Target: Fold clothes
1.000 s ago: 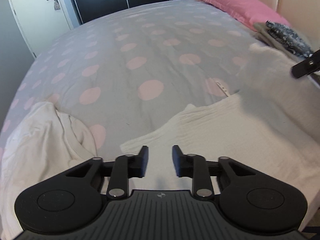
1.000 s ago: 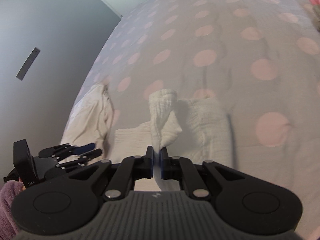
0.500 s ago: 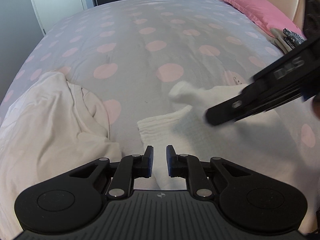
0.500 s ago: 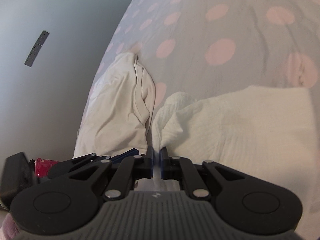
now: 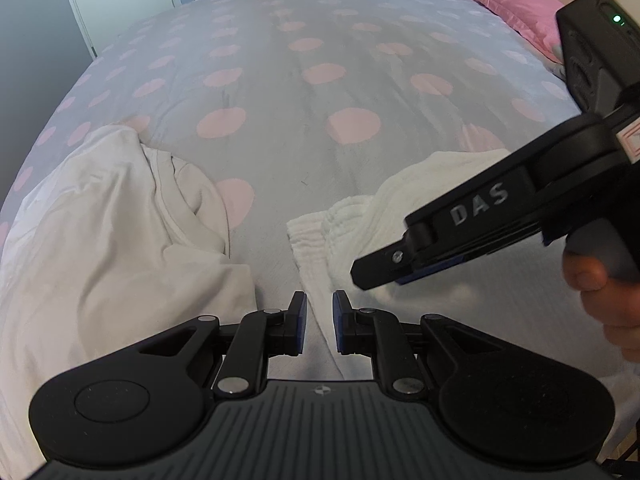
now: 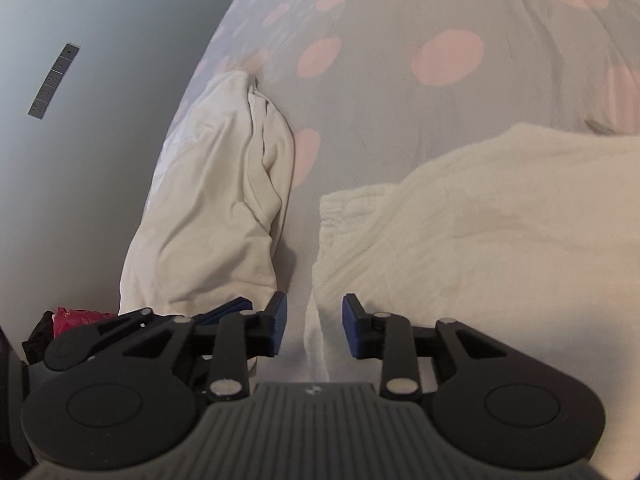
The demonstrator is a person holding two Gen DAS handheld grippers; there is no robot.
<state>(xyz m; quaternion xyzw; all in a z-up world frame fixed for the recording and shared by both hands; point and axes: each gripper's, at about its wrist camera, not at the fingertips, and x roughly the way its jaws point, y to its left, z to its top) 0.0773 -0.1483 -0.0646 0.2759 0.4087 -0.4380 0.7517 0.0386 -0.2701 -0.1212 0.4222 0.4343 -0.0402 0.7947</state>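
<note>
Textured white garment (image 6: pixel 480 216) is lying folded over, your right gripper (image 6: pixel 314 326) having just been opening, jaws apart and empty. Your left gripper (image 5: pixel 319 322), jaws narrowly apart, is straddling its edge at six o'clock unclamped; the loose flap could be springing back.

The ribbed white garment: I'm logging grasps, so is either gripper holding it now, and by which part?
Neither. The right gripper has just been opening, its pads clear of the ribbed white garment. The left gripper stands open over its near edge, gripping nothing.
</note>
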